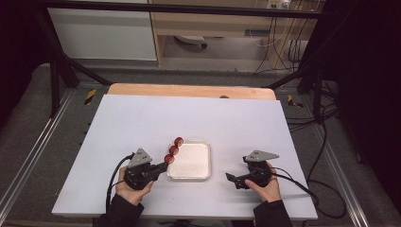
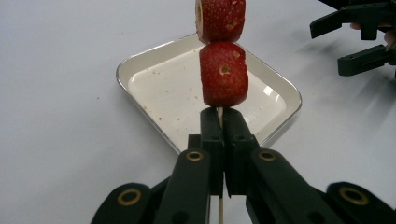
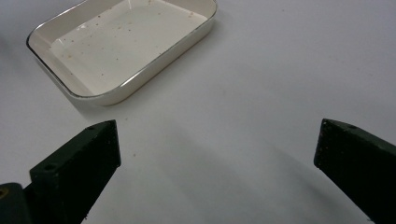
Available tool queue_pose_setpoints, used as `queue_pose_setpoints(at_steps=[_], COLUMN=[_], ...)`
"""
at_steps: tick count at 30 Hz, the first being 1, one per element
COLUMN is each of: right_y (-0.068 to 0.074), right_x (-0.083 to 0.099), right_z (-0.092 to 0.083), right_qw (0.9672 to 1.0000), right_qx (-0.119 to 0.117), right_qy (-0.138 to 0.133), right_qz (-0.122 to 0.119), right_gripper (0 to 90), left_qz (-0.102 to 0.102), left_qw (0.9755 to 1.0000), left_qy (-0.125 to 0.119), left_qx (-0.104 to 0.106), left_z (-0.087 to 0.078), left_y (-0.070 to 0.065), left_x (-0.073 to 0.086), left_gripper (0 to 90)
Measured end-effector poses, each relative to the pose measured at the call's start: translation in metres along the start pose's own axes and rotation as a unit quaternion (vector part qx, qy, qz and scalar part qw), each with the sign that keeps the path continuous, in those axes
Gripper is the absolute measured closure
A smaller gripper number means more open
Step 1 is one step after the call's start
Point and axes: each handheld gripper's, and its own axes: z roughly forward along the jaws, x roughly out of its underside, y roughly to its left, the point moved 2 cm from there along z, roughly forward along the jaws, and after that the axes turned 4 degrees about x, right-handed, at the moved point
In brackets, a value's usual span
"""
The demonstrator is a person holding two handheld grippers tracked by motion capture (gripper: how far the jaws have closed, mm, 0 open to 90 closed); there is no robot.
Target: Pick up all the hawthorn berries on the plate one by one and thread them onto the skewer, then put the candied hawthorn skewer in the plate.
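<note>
The left gripper [image 2: 218, 122] clamped a thin wooden skewer of red fruit slices [image 2: 223, 73], three in the high view; the right gripper [image 3: 217, 154] gaped wide, lower frame, below the white square tray [image 3: 140, 70].

This looks like a lab or robotics test room, not a home. A white sheet-covered wooden table [image 1: 189, 118] stands inside a black metal frame [image 1: 189, 8] with aluminium rails [image 1: 28, 161] at its sides on grey carpet [image 1: 28, 118] (yellow-and-black hazard tape [image 1: 90, 96] marks the corners). Behind it, loose black cables [image 1: 293, 47] hang beside light wooden furniture [image 1: 213, 23].
</note>
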Motion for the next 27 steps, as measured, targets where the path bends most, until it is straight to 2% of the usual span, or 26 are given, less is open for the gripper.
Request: queue_pose_setpoints(at_steps=[8, 15, 21, 27], right_y=[-0.011, -0.014, -0.014, -0.013], right_x=[0.007, 0.007, 0.009, 0.010], right_z=[-0.015, -0.020, -0.019, -0.018], right_qw=[0.9998, 0.9996, 0.9997, 0.9998], right_qx=[0.011, 0.012, 0.012, 0.011], right_qy=[-0.009, -0.017, -0.011, -0.008], right_qz=[0.015, 0.019, 0.018, 0.018], right_gripper=[1.0, 0.9, 0.8, 0.7], left_qz=[0.018, 0.018, 0.023, 0.017], left_qw=[0.9996, 0.9990, 0.9971, 0.9951], left_qy=[0.018, 0.039, 0.071, 0.096], left_qx=[-0.008, -0.009, -0.012, -0.017], left_z=[0.010, 0.022, 0.037, 0.052], left_y=[0.001, 0.004, 0.008, 0.012], left_x=[-0.018, -0.030, -0.036, -0.037], left_gripper=[88.1, 88.1, 88.0, 88.0])
